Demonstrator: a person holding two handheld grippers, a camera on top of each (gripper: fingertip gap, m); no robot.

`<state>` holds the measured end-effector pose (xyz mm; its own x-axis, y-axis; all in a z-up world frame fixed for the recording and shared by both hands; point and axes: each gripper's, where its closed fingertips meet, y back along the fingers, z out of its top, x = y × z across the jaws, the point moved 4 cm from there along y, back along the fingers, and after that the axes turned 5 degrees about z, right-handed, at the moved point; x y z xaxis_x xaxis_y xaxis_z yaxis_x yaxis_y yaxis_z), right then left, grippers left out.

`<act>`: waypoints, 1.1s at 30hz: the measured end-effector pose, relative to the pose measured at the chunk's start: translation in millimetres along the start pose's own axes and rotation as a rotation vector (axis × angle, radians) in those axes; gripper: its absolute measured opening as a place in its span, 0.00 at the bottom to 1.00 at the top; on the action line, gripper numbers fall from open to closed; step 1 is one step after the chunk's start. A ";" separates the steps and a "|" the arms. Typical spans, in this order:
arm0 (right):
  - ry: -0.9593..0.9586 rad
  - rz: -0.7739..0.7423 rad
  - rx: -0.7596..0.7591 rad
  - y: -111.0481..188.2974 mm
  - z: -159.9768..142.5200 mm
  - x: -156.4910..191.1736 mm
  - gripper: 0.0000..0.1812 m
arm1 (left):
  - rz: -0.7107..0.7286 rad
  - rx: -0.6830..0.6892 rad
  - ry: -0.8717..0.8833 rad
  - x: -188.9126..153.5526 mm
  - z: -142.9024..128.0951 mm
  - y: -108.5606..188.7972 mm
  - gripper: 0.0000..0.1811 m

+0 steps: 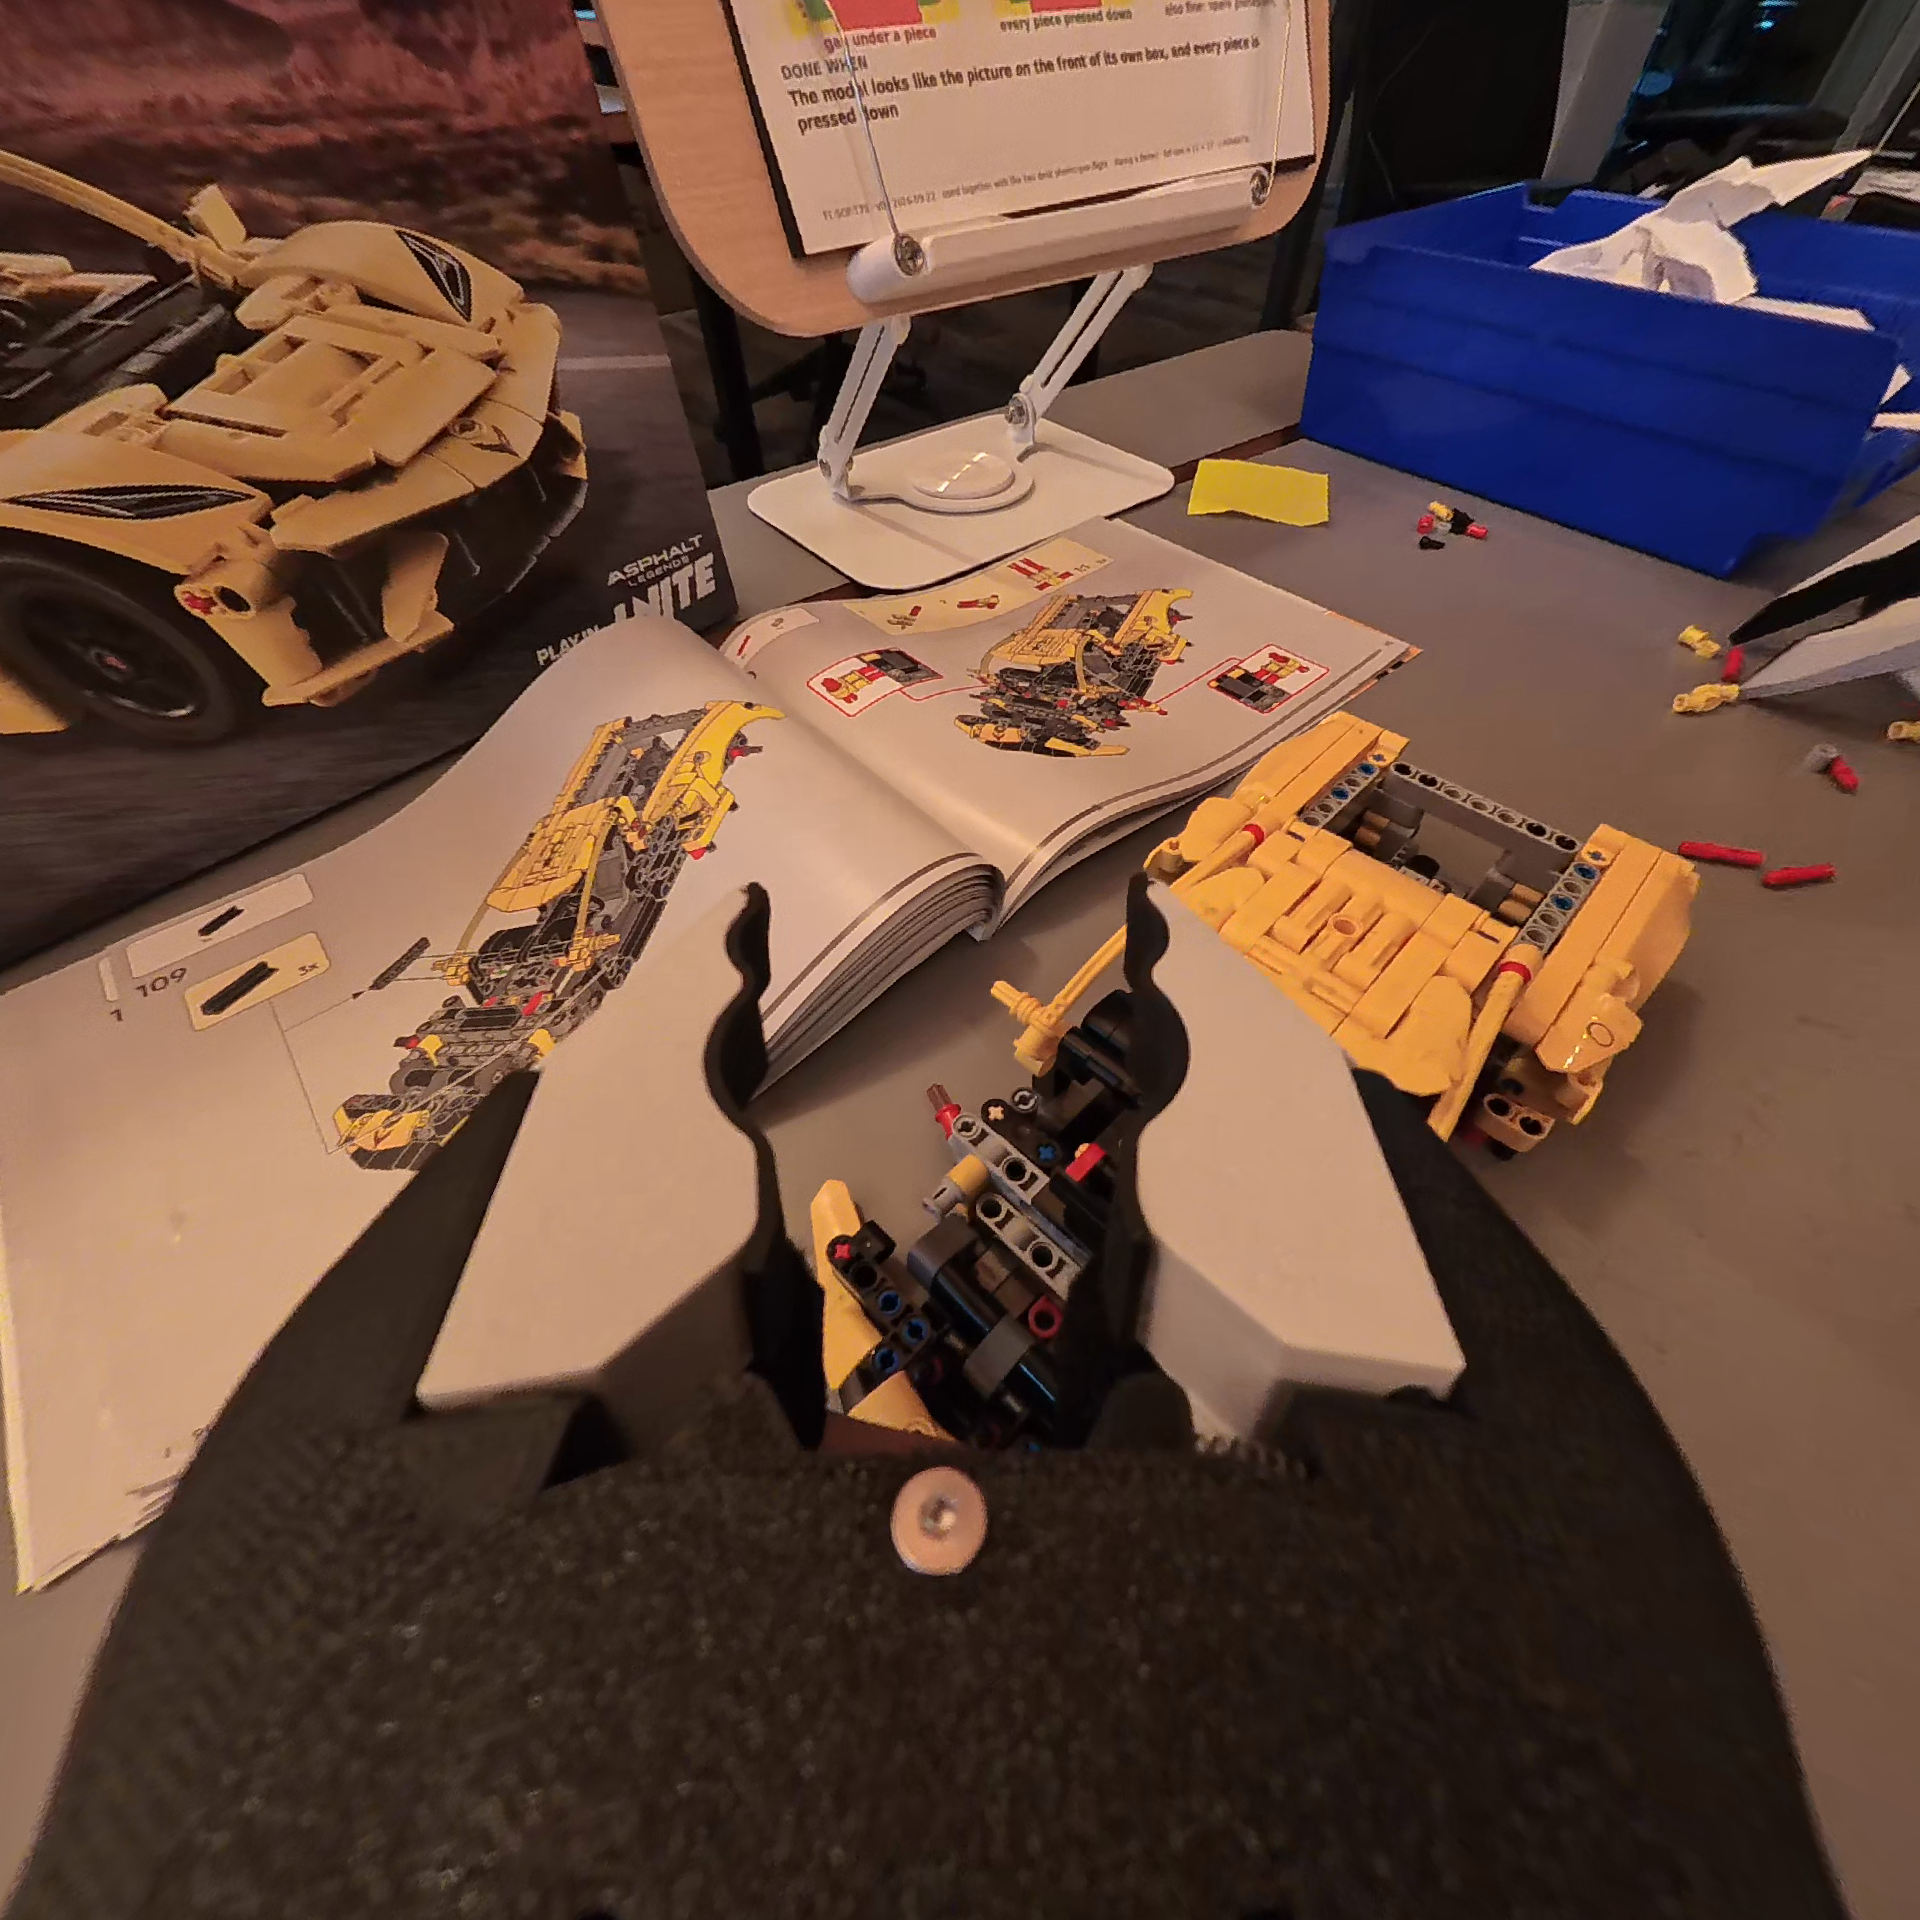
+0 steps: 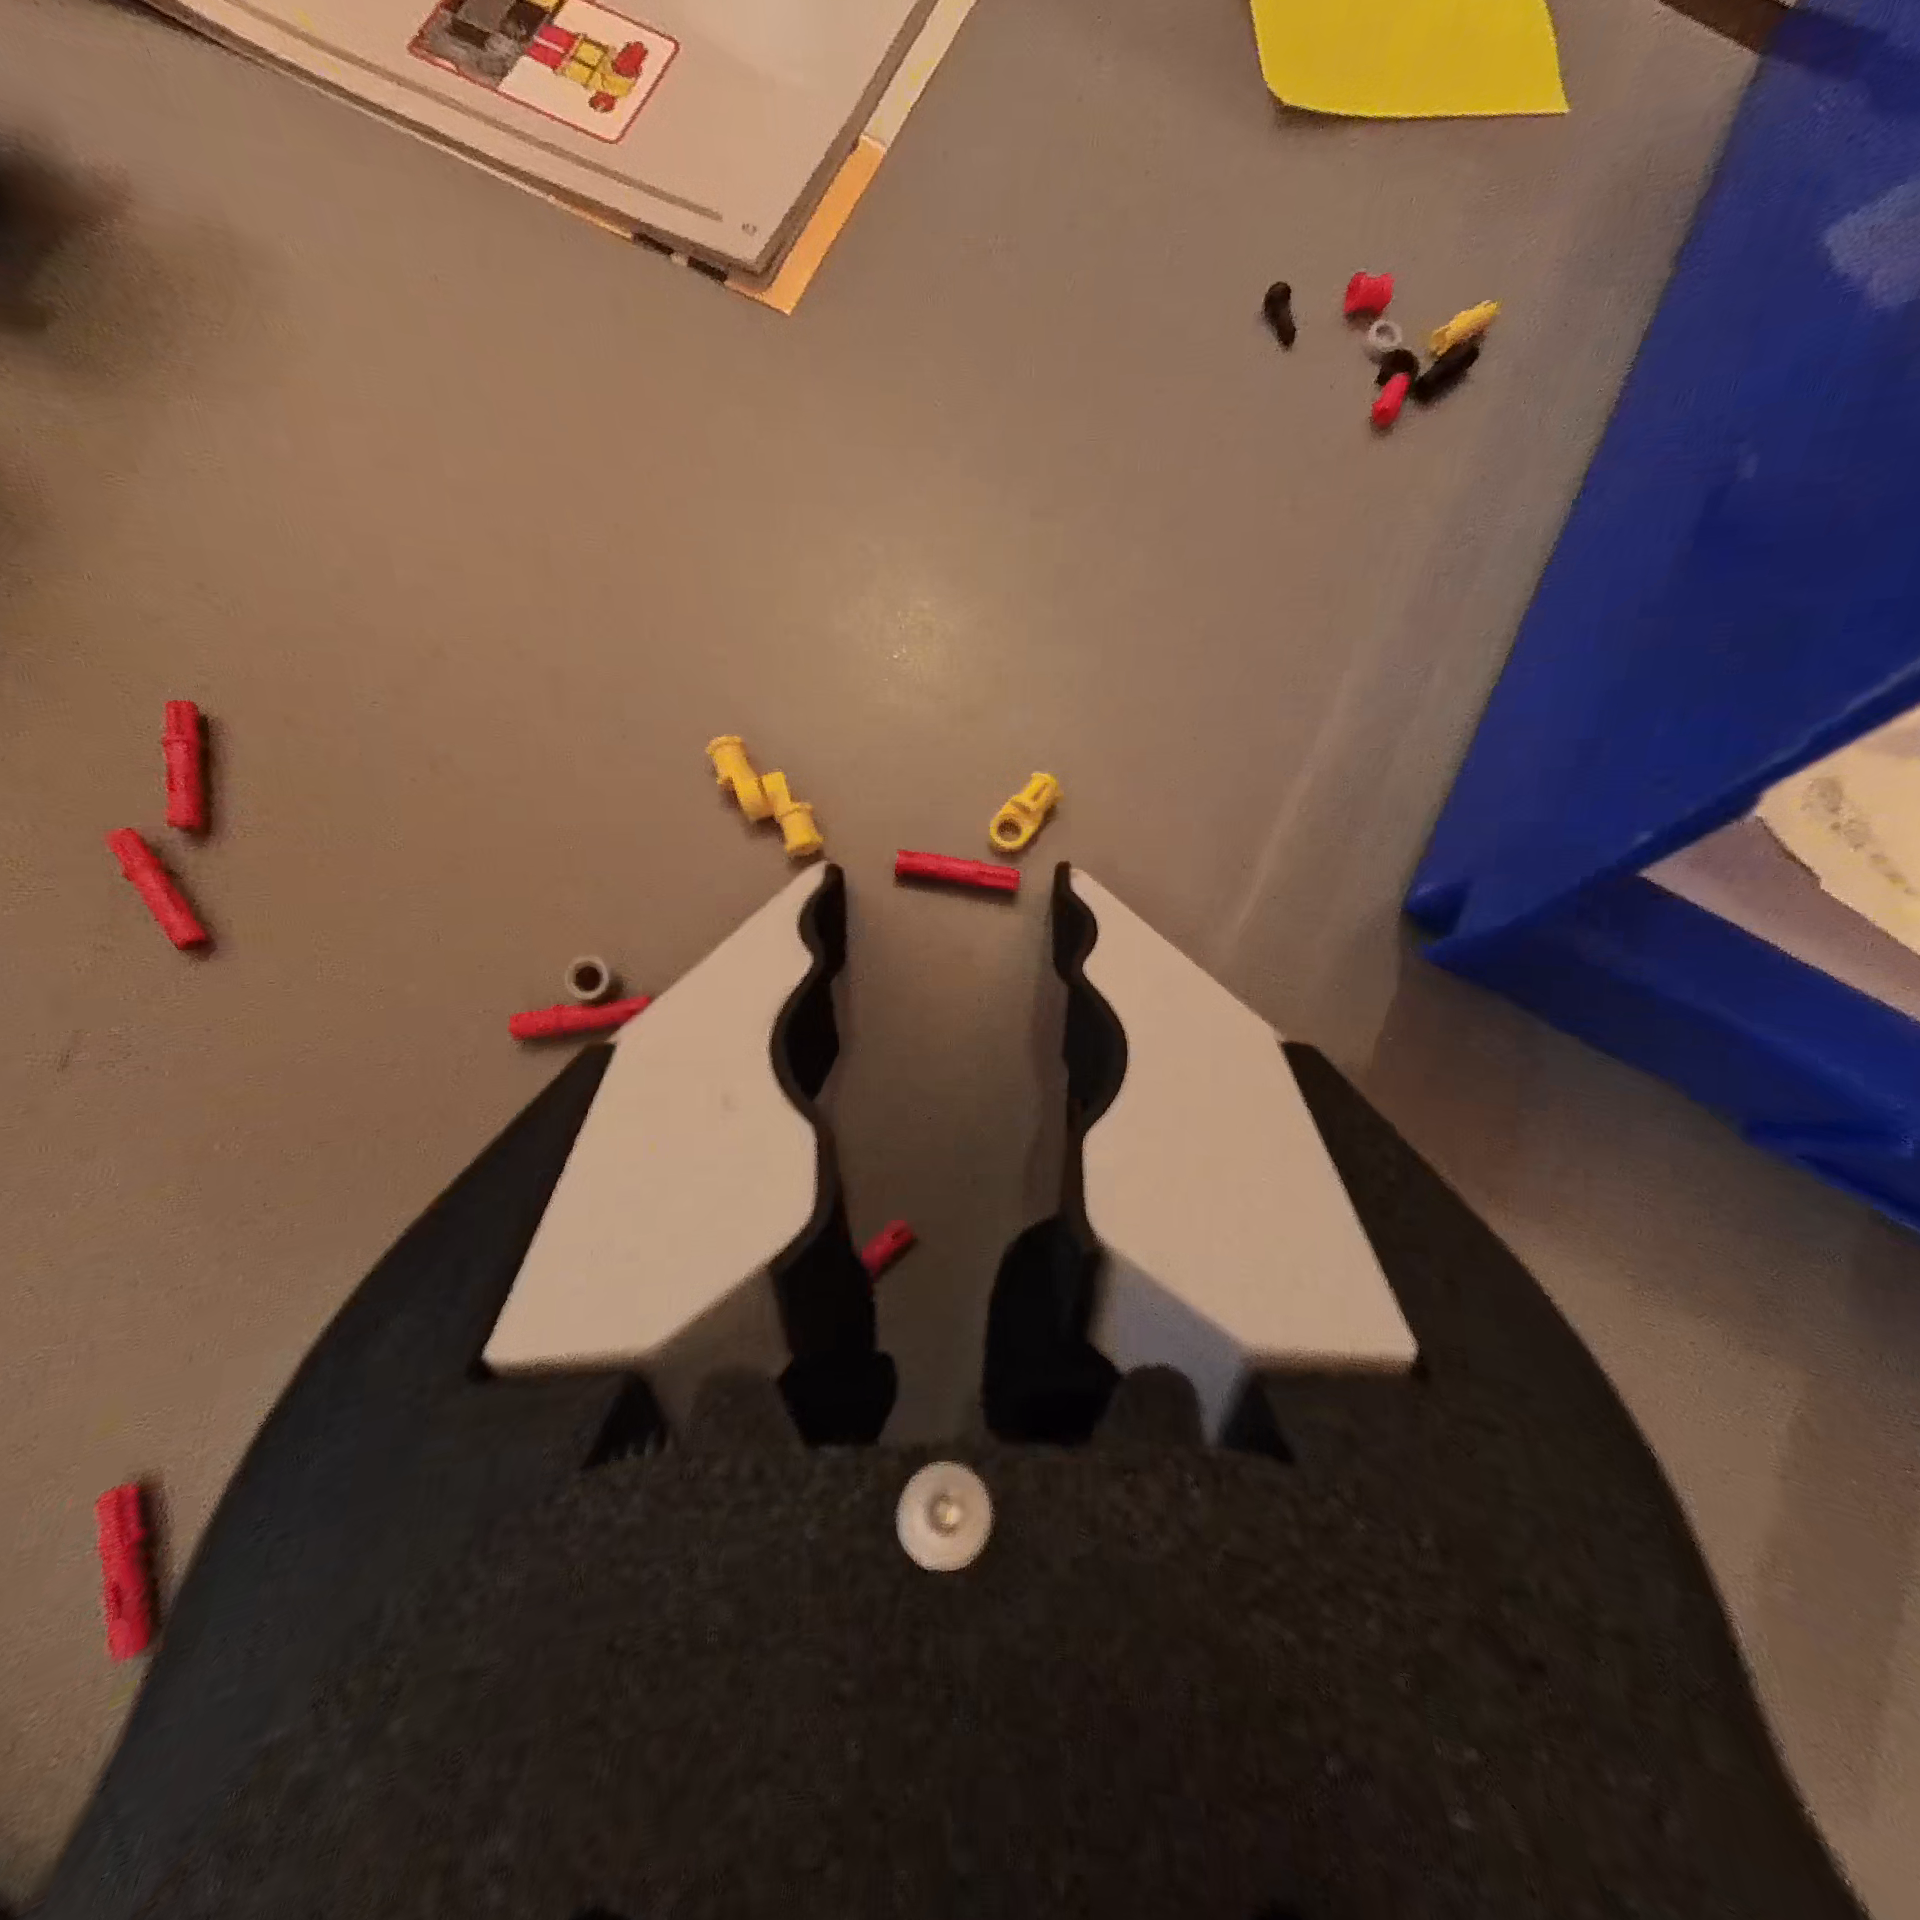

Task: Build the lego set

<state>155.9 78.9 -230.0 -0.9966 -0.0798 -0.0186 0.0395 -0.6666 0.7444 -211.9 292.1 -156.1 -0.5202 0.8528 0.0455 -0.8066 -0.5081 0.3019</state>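
We see a black, grey and yellow sub-assembly (image 1: pixel 987 1247) sitting between the fingers of our left tool (image 1: pixel 945 914); its near end lies deep in the throat, and the right finger's inner edge overlaps its black upper part, while a gap shows along the left finger, so we cannot tell whether it is truly clamped or merely straddled. A thin yellow rod (image 1: pixel 1049 1008) sticks out of it toward the larger yellow car body (image 1: pixel 1434 914), which rests on the grey worktop (image 1: pixel 1714 1195) just right of the tool's tips. Behind both lies the open instruction booklet (image 1: pixel 810 790), then the set's box (image 1: pixel 260 468) at far left, a white stand (image 1: pixel 956 488) carrying a printed sheet, a yellow paper slip (image 1: pixel 1257 490) and a blue bin (image 1: pixel 1579 395) at far right.

Our right tool (image 2: pixel 945 883) hangs over the worktop with its fingers parted and nothing between them. A red pin (image 2: pixel 956 871) lies crosswise just beyond the tips, in the gap's line (not touched by either finger). A yellow connector (image 2: pixel 1023 812) sits just past it and a yellow double piece (image 2: pixel 764 795) just off the left tip. More red pins (image 2: pixel 156 888) lie scattered to the left, and a small cluster of mixed bits (image 2: pixel 1392 343) rests near the bin.
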 end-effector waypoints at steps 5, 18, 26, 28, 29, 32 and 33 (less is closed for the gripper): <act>-0.035 0.023 -0.020 -4.2 1.8 1.2 0.12 | -0.002 0.000 0.002 -0.2 -0.1 -0.1 0.38; 0.211 0.403 -0.064 16.5 25.7 141.9 0.12 | 0.000 0.002 -0.011 -1.4 -0.8 -0.7 0.38; 0.270 0.274 0.000 -14.8 18.5 163.3 0.12 | -0.004 0.004 -0.011 -2.0 -1.1 -1.1 0.38; 0.252 0.293 -0.003 -16.1 18.9 163.7 0.12 | -0.006 0.007 -0.014 -2.8 -1.6 -1.5 0.38; 0.246 0.297 -0.004 -16.1 18.7 163.1 0.12 | -0.007 0.008 -0.017 -3.3 -1.7 -1.6 0.38; 0.231 0.293 -0.019 -14.7 18.8 161.3 0.17 | -0.008 0.010 -0.021 -4.2 -2.1 -2.0 0.38; 0.224 0.296 -0.027 -10.8 18.8 159.9 0.18 | -0.009 0.010 -0.021 -4.4 -2.1 -2.1 0.38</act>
<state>-5.3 87.3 -228.5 -0.9016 -0.4299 0.0473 0.3284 -0.6093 0.7217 -208.6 289.1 -158.9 -0.5069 0.8597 0.0626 -0.8084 -0.4994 0.3117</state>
